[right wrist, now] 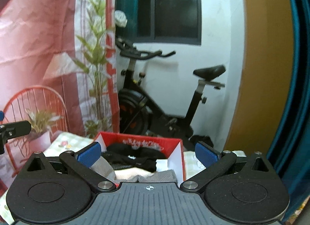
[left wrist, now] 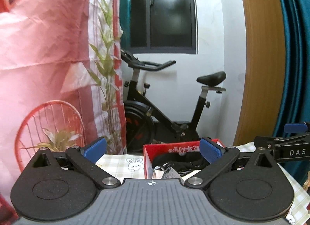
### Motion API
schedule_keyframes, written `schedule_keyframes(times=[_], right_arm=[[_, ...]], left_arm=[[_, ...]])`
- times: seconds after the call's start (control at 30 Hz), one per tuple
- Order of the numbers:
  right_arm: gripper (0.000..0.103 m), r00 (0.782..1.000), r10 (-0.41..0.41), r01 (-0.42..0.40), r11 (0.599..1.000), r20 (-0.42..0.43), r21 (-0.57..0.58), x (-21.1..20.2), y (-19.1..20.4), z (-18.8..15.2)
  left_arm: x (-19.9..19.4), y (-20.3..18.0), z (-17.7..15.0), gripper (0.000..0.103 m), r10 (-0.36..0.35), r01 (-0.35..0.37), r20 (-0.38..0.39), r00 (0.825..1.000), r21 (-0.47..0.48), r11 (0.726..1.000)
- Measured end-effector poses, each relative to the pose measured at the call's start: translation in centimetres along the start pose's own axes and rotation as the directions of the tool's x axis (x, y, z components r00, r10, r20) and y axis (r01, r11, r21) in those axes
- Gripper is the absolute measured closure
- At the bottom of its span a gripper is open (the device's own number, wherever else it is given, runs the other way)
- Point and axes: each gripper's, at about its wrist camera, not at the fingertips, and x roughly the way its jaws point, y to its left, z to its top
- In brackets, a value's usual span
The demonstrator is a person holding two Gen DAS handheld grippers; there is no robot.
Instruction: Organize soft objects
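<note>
At the far left hangs a pink printed backdrop (left wrist: 44,50) with a red chair and leafy plants drawn on it; right of it, at the far wall under a dark window, stands a black exercise bike (left wrist: 164,108); neither matters to the task. On the near checked tablecloth (left wrist: 118,164) sits the red box (right wrist: 141,141), and in it the soft things: dark garments (right wrist: 135,157) heaped at the far side, grey and white cloth (right wrist: 135,174) nearer.

The left gripper (left wrist: 153,150) is released, jaws wide, nothing between them, hanging just left of the box; the right gripper (right wrist: 148,154) is likewise spread and bare, poised directly over the contents. Judged from this, the step in hand is reaching for the next item, with no grasp begun; the next move calls for the right gripper to descend onto a single fold of cloth and pinch one layer only, since tangled pieces may lift together.
</note>
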Motion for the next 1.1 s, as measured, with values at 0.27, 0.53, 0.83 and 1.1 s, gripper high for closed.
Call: schedule_keyframes(times=[0.27, 0.53, 0.83, 1.1], right_arm=[[0.0, 0.999, 0.015, -0.016, 0.999, 0.032, 0.033, -3.4, 0.2, 0.1], [0.0, 0.999, 0.019, -0.02, 1.0, 0.044, 0.021, -4.3, 0.6, 0.2], [0.0, 0.999, 0.018, -0.019, 0.999, 0.038, 0.032, -4.5, 0.4, 0.2], [0.0, 0.999, 0.017, -0.018, 0.999, 0.038, 0.03, -4.5, 0.3, 0.1]], left_arm=[[-3.7, 0.3, 0.8, 0.0, 0.034, -0.033, 0.046, 0.998, -0.016, 0.999], [-3.9, 0.5, 0.8, 0.0, 0.035, -0.034, 0.05, 0.998, -0.024, 0.999], [-3.8, 0.6, 0.5, 0.0, 0.028, -0.027, 0.04, 0.999, -0.03, 0.999], [-3.6, 0.8, 0.3, 0.0, 0.029, -0.027, 0.031, 0.999, -0.039, 0.999]])
